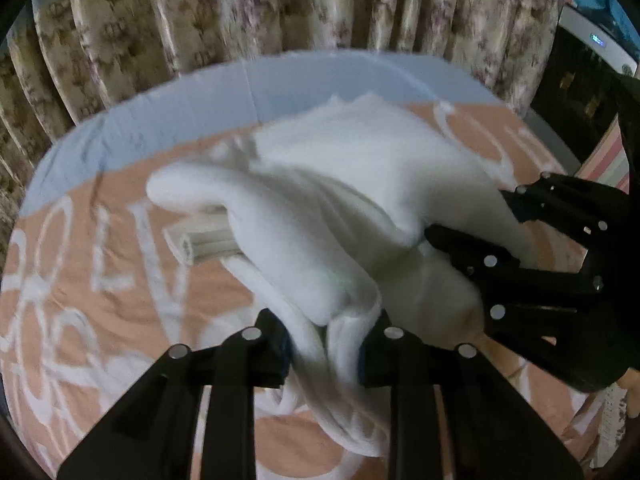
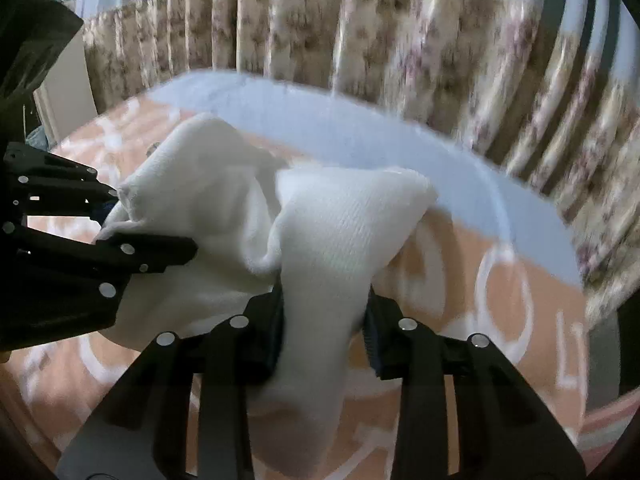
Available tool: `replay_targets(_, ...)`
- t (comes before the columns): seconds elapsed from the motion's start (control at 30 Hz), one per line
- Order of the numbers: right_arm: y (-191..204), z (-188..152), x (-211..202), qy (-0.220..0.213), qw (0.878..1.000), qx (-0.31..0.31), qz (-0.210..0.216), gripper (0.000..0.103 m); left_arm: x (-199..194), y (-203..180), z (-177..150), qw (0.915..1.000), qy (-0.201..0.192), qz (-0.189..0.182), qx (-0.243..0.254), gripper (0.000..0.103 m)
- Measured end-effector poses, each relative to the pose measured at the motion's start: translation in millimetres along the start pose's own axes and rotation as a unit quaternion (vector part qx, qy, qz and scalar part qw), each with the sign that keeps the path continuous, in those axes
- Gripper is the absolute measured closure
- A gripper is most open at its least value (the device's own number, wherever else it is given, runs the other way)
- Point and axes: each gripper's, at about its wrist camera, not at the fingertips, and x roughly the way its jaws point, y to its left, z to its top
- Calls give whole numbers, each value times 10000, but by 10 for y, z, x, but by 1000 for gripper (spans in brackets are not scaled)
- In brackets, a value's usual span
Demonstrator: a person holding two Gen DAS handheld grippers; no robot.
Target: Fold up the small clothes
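Left gripper [image 1: 326, 346]: jaws part-closed, pinching a bunched white edge of the garment [image 1: 360, 184]; cloth fills the gap and spills below at 6 o'clock. Right gripper [image 2: 324, 332]: jaws likewise clamped on a thick fold of the same garment, which rises from the gap toward 12 o'clock. In the left view the right gripper enters from 3 o'clock, close beside; in the right view the left gripper sits at 9 o'clock, its tips on the cloth edge. The garment hangs slack between the two grips and drapes onto the peach blanket [image 1: 120, 240] with white lettering; a ribbed beige cuff [image 1: 204, 242] pokes out from under a fold at about 9 o'clock in the left view. Beyond the blanket, a pale blue sheet [image 1: 180, 100]; floral curtain [image 1: 240, 8] behind at 12 o'clock. Both views are motion-blurred. Risks, as judged: each grip holds a wad, not a clean edge, so layers could slip out unevenly under tension; the grippers sit near each other, so a collision is possible; the loose cuff may drag and spoil the fold line; the slack middle could land creased.
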Motion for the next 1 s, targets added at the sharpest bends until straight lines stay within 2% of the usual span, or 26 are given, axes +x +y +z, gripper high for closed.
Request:
replay_targets(0.07,-30,-137,75,171,9998,117,52,59,76,-15,-81,9999,65,122,36,45)
replay_targets(0.1,-66,-189,89,226,9995,222,77,54,68,1,-133,9998,2,187,18,37)
replay_targets(0.13,-97,-220,79,250,9991,321,133,45,55,37,-155,9998,-35,182,-2,28)
replay_targets(0.27,-330,-324,-181,77,9931,1011,589,23,-140,248,-248,9996,-195,-98,-170,20)
replay_targets(0.33,-441,-346,-281,-14,9894,1288,668,19,-253,324,-223,9992,-331,-133,-184,18)
replay_targets(0.47,-555,-361,-309,12,9844,1657,595,19,-378,365,-31,9985,-493,-192,-142,18)
replay_targets(0.6,-383,-325,-263,118,9881,1405,616,20,-311,359,106,9984,-477,-297,-47,18)
replay_targets(0.73,-236,-324,-181,211,9909,1201,575,21,-96,506,114,9993,-300,-129,-176,18)
replay_targets(0.9,-144,-437,82,676,9918,984,461,24,122,742,74,9991,-101,-155,-377,17)
replay_targets(1.0,-161,-537,92,690,9898,1101,590,24,165,686,105,9999,-151,45,-34,17)
